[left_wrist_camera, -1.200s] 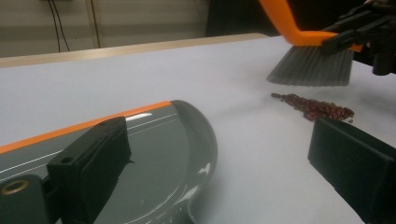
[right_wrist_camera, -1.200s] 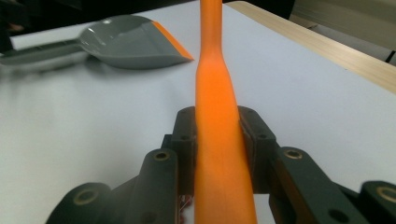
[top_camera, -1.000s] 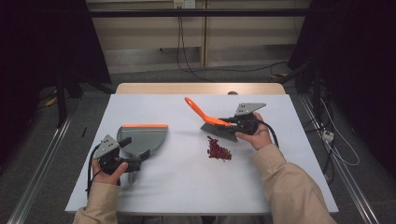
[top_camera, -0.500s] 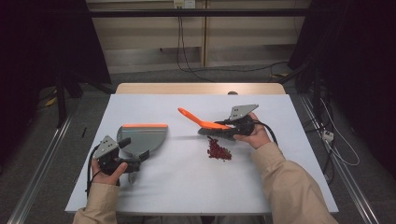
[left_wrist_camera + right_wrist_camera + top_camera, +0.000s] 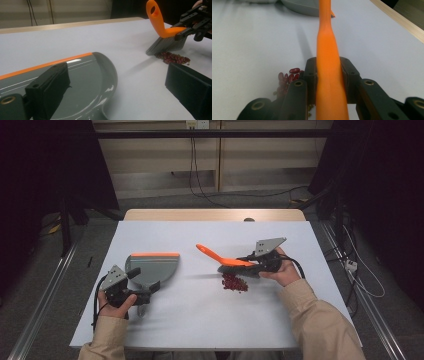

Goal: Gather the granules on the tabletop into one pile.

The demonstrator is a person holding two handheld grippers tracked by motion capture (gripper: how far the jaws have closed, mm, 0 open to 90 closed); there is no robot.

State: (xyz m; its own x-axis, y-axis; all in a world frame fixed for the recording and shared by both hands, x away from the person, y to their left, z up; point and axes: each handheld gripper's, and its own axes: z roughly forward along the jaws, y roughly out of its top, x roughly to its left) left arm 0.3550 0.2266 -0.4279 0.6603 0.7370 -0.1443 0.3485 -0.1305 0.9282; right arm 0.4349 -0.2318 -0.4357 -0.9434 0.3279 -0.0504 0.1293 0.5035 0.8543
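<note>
High view: the right gripper [image 5: 252,265] clamps its fingers on the orange-handled brush [image 5: 227,261], bristles touching down at the pile of red beans [image 5: 234,282] near the desk [image 5: 210,320] centre. The grey dustpan [image 5: 152,267] lies at nine o'clock from the beans, well apart; the left gripper [image 5: 142,295] sits by its handle.

Left gripper view: fingers [image 5: 47,86] at the pan; I cannot tell if they are clenched on it (the contact is hidden).

Right gripper view: fingers [image 5: 310,72] pinch the handle. The sweep is starting; next, I judge, push the beans toward nine o'clock into the pan.
</note>
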